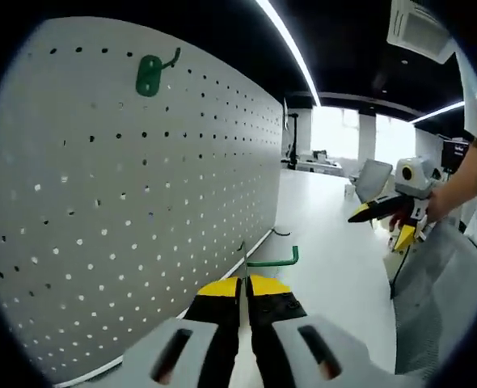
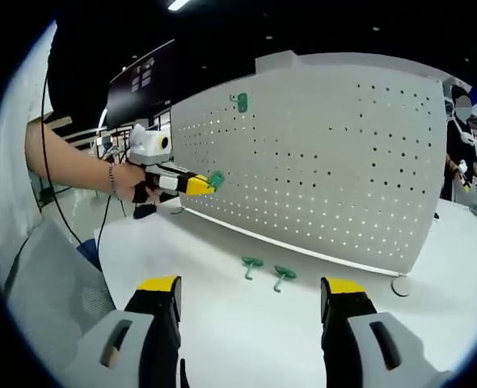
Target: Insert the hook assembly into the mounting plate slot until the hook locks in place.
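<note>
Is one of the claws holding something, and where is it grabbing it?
Yes. The left claw is shut on a green plastic hook, pinching its flat plate end so the curved rod sticks out. The right claw is open and holds nothing.

My ceiling light strips [image 1: 291,44] glare above the evenly lit pegboard [image 1: 141,202]; edges bend, windows wash out.
</note>
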{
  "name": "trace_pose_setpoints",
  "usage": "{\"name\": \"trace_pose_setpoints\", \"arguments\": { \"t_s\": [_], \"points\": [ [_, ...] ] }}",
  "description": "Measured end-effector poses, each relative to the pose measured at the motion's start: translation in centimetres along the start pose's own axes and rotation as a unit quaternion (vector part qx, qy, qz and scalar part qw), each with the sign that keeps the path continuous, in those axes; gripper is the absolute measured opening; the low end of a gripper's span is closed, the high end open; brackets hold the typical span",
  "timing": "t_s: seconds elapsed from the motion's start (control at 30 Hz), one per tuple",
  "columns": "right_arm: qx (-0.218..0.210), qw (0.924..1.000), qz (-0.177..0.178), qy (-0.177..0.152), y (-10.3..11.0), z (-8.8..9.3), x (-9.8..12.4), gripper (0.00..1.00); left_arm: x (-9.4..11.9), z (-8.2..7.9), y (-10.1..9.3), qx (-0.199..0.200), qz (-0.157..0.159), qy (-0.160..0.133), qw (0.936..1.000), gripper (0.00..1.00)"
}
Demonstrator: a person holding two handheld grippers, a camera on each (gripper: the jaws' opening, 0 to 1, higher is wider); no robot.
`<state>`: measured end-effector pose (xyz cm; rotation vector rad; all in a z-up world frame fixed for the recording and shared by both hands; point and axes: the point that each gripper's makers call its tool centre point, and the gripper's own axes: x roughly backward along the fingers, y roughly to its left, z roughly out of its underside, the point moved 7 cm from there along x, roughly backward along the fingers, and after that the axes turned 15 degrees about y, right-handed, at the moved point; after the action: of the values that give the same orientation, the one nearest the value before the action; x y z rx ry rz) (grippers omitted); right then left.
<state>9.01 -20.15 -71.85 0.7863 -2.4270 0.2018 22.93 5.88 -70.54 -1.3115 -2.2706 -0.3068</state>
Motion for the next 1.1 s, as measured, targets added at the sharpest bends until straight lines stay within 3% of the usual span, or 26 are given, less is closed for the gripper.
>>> {"name": "trace_pose_setpoints", "arguments": {
  "t_s": [0.4, 1.1],
  "points": [
    [0.0, 1.0, -0.003, -0.007, 0.3, -0.1, 0.1, 0.68, 1.8, -0.1, -1.3, 0.036, -0.012, -0.043, 0.9984, 0.02],
    [-0.003, 0.9999, -0.006, -0.013, 0.5, 0.0, 0.3, 0.67, 4.4, -1.6, -3.2, 0.044, -0.034, -0.099, 0.9935, 0.02]
  ]
}}
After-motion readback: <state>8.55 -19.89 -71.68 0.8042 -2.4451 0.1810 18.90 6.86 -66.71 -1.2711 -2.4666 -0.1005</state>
